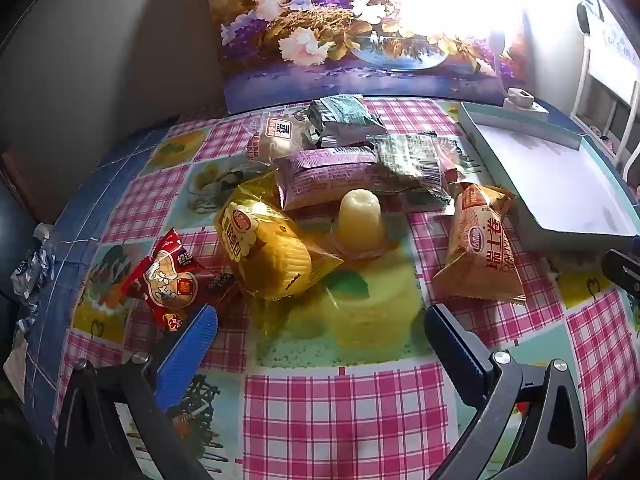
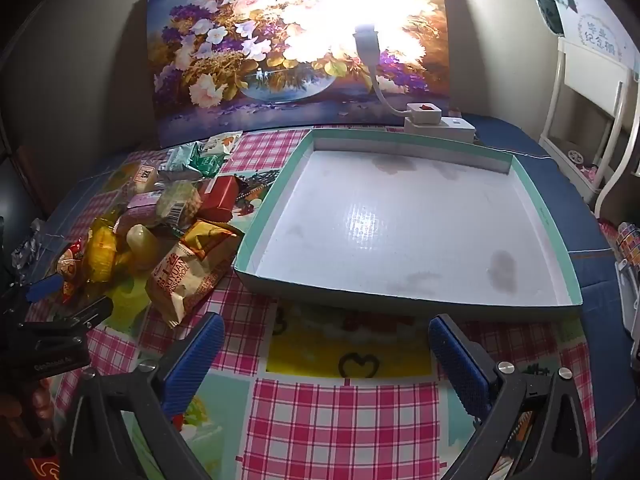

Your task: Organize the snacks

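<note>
My left gripper (image 1: pixel 320 336) hangs low over the checked tablecloth (image 1: pixel 344 420), its two blue fingers (image 1: pixel 192 344) spread wide with nothing between them, aimed at the snack pile at 12 o'clock. My right gripper (image 2: pixel 326 344) is level and just as wide apart, also holding nothing, pointing at the near wall of the shallow box (image 2: pixel 400 216) straight ahead.

Nearest the left fingers, at 10 o'clock, lies one red packet (image 1: pixel 168 280); beside it one yellow bun packet (image 1: pixel 268 252). At 12 o'clock one jelly cup (image 1: pixel 358 220) stands upside down, and at 2 o'clock one orange roll packet (image 1: pixel 480 252) lies just beside the box. Behind these are one purple packet (image 1: pixel 324 176), one clear packet with a barcode (image 1: pixel 416 160), one pale bun packet (image 1: pixel 276 136) and one green foil packet (image 1: pixel 344 120), overlapping in a heap. Farthest back, a flower painting (image 2: pixel 280 52) leans on the wall
</note>
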### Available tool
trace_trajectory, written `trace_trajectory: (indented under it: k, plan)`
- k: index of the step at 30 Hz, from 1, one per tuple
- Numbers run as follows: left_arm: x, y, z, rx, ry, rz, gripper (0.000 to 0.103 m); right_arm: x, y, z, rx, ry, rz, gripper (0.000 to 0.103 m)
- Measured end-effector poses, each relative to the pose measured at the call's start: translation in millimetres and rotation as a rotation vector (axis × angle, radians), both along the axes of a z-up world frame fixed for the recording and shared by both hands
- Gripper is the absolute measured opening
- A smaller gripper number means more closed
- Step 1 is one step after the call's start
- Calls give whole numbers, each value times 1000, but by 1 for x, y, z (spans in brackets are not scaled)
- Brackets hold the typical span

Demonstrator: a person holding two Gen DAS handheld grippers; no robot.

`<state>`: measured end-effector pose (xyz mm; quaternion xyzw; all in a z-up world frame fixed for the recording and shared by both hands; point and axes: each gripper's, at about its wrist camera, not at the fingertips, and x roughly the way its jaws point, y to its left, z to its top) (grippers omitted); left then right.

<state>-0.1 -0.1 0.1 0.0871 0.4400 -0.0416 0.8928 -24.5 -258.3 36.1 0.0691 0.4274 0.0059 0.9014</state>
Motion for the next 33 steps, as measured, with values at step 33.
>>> trace_trajectory:
  k: [33]
  plan:
    - [-1,-1,6,-35,-7,4,103,0,1,-1,-2,2,-1,103]
